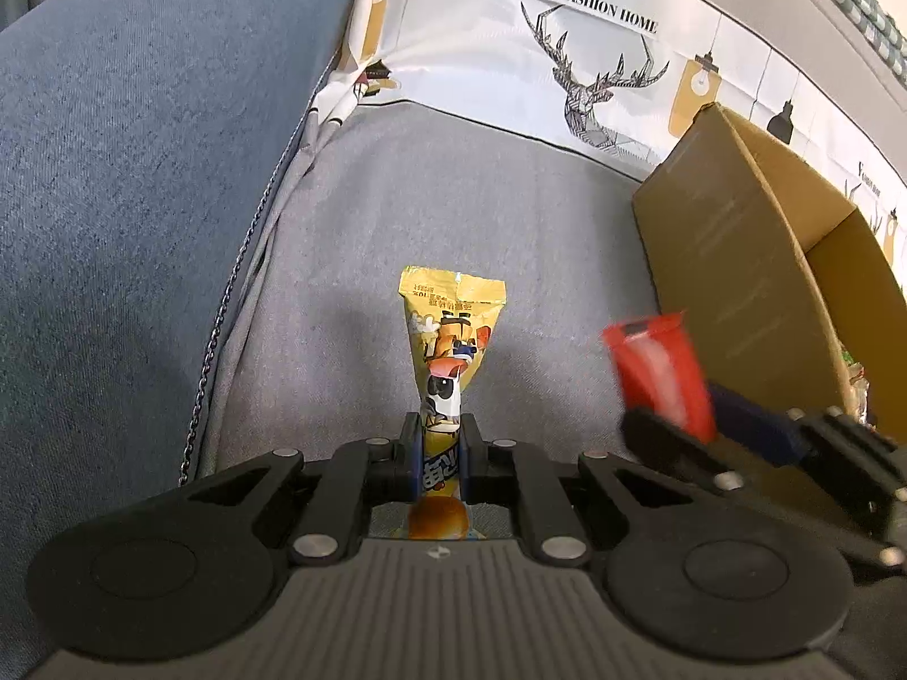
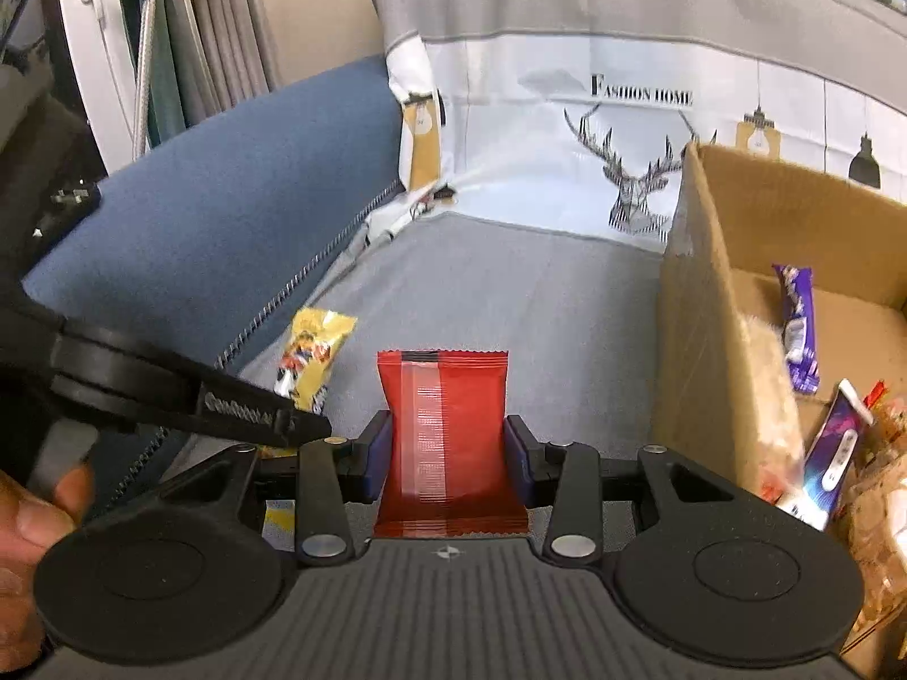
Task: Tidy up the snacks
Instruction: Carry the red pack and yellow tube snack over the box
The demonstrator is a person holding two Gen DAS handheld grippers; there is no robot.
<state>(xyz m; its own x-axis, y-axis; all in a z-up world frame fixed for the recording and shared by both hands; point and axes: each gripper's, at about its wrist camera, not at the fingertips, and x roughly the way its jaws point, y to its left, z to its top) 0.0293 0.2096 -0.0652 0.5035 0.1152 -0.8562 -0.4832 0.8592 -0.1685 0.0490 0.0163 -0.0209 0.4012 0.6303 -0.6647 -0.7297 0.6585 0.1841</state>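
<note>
My left gripper point(image 1: 441, 456) is shut on a yellow snack packet point(image 1: 450, 340) with a cartoon print, squeezed thin between the pads and held above the grey sofa seat point(image 1: 482, 215). That yellow packet point(image 2: 309, 360) shows at the left of the right wrist view, in the left gripper point(image 2: 309, 425). My right gripper point(image 2: 448, 453) is shut on a flat red snack packet point(image 2: 445, 425), which stands upright between its blue pads. From the left wrist view the red packet point(image 1: 660, 371) and right gripper point(image 1: 697, 430) are at the right, beside the cardboard box point(image 1: 737, 260).
The open cardboard box point(image 2: 714, 306) stands on the seat at the right, holding a purple bar point(image 2: 796, 328), a white and purple packet point(image 2: 827, 453) and other snacks. A blue cushion point(image 1: 124, 198) is at the left. A deer-print cover point(image 2: 567, 158) lines the backrest. A hand point(image 2: 28, 515) is at the lower left.
</note>
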